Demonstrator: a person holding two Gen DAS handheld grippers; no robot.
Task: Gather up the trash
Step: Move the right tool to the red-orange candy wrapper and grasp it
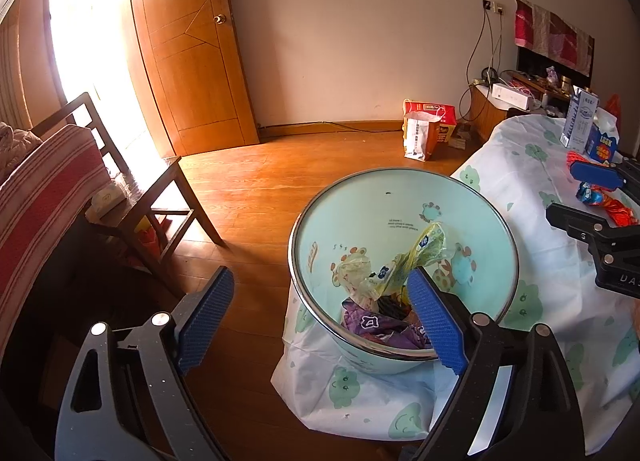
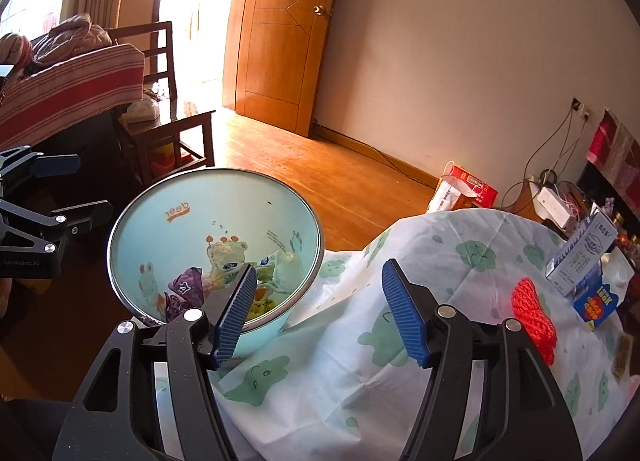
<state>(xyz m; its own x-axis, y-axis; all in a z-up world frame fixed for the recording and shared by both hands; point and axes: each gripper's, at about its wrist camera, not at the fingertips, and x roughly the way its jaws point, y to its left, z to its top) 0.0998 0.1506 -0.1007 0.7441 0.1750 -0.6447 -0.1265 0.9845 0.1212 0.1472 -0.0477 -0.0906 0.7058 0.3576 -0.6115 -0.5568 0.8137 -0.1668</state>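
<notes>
1. Pale-blue and smooth, the round trash bin [image 1: 404, 229] has a shiny metal rim and cartoon frogs printed on its inner wall; it sits on the floor against the draped near-left edge of the table.
2. Inside it lie crumpled wrappers: a yellowish translucent plastic bag [image 1: 412, 257] on top and a glossy purple wrapper [image 1: 376, 325] beneath.
3. Ribbed blue pads line the black fingers of the left gripper [image 1: 320, 321], which are spread wide and hold nothing; its right finger hangs over the bin's near rim, the left one over bare floor.
4. The right gripper [image 2: 318, 313] is likewise spread apart and empty, its left finger over the bin's right rim and its right finger over the cloth.
5. A thin, creased white tablecloth [image 2: 400, 341] printed with soft green frog shapes covers the table and drapes down beside the bin.
6. On the cloth, to the far right, lie a crinkled red-and-blue foil wrapper [image 1: 604, 201], seen just past the right gripper's fingers in the left view, and a red knitted piece [image 2: 534, 317] with a coarse weave.
7. Beyond them a tall blue-and-white milk carton [image 2: 580, 257] stands tilted, touching a small blue box [image 2: 596, 303].
8. Warm glossy wood planks form the floor [image 1: 280, 181], with a panelled wooden door [image 1: 192, 49] at the far left.
</notes>
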